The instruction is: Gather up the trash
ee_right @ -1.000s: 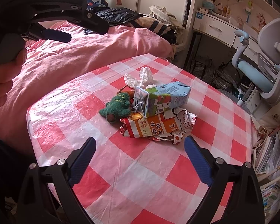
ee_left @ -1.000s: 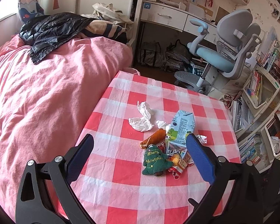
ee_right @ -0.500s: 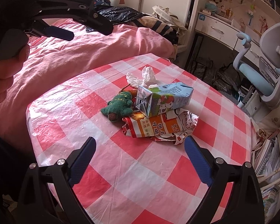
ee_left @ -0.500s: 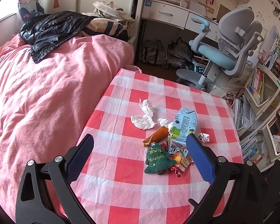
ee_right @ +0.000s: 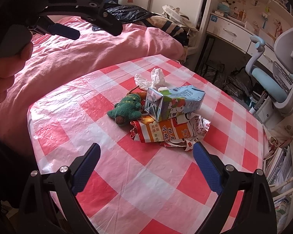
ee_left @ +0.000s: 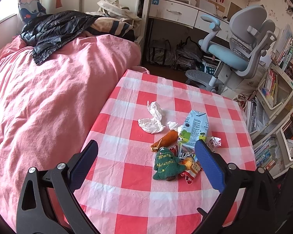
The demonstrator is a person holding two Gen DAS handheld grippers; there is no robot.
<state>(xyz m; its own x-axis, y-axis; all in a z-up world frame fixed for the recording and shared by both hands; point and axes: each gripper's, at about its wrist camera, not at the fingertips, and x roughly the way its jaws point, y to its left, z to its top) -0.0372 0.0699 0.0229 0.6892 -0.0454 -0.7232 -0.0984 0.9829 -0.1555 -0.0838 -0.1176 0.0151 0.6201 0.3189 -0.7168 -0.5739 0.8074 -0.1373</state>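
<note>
Below me, mid-frame, a table in red-and-white checked cloth (ee_left: 127,175) carries crumpled tissue (ee_left: 151,119), a milk carton (ee_left: 195,126), a snack wrapper (ee_right: 171,132), a carrot toy (ee_left: 164,140) and a plush Christmas tree (ee_left: 167,164).

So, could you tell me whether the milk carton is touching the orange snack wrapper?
Touching. In the right wrist view the milk carton lies on its side directly on top of the orange snack wrapper, with no gap between them.

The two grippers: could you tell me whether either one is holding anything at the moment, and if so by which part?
Nothing is held. The left gripper and the right gripper are both open and empty, above the checked table.
</note>
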